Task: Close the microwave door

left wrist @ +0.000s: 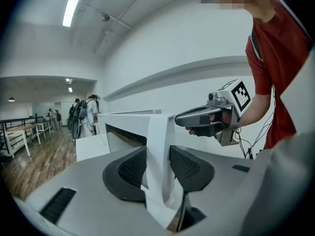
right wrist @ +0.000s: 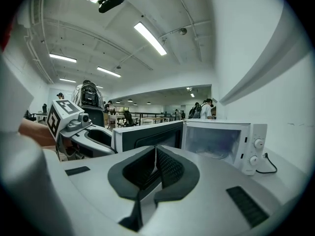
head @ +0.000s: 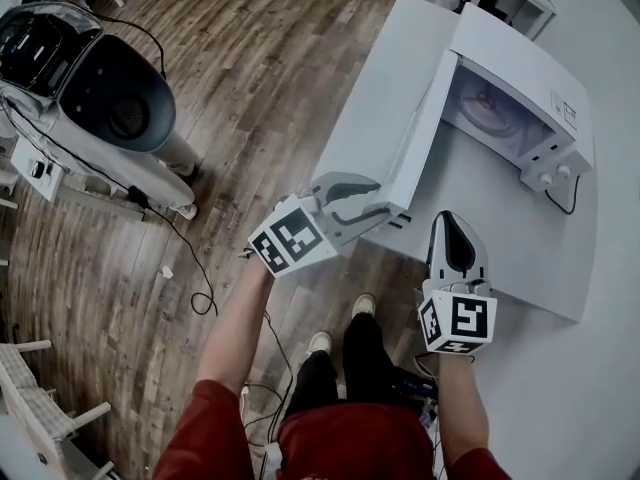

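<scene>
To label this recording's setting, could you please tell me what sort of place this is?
Probably an open-plan lab or workshop hall: a microwave on a white table, wired grey equipment on the wood floor, long ceiling strip lights.

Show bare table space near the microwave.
Free: white tabletop in front of the white microwave, between its open white door and the right gripper; also left of the door. Crowded: door's near edge, clamped by the left gripper.
</scene>
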